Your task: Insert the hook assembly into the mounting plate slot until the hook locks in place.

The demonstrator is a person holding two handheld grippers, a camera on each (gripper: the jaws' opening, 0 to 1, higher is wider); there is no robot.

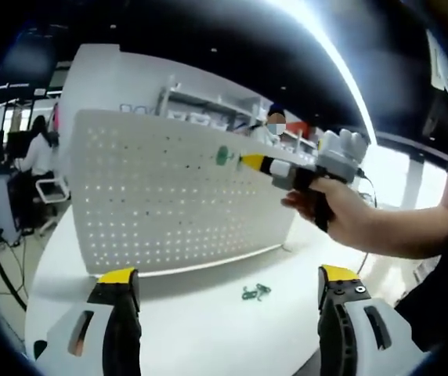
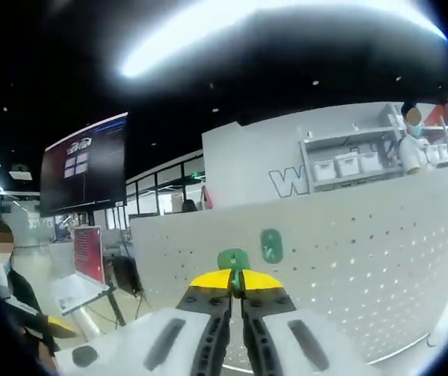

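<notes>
**Where our two cameras sit**

From the left gripper view we look low across the white bench (image 1: pixel 200 313) from well back, facing the upright white perforated mounting panel (image 1: pixel 169 204) and the right hand-held gripper (image 1: pixel 287 168) reaching to it. From the right gripper view we sit close against that same panel (image 2: pixel 349 266), facing it along the jaws. Both views share the panel and the shelving behind it.

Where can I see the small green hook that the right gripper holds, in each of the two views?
Left gripper view: the small green plastic hook is right of centre, against the white perforated mounting board, at the tip of the right gripper.
Right gripper view: low centre, pinched just above the yellow-tipped fingers.
Shared landmark: the perforated board.
</notes>
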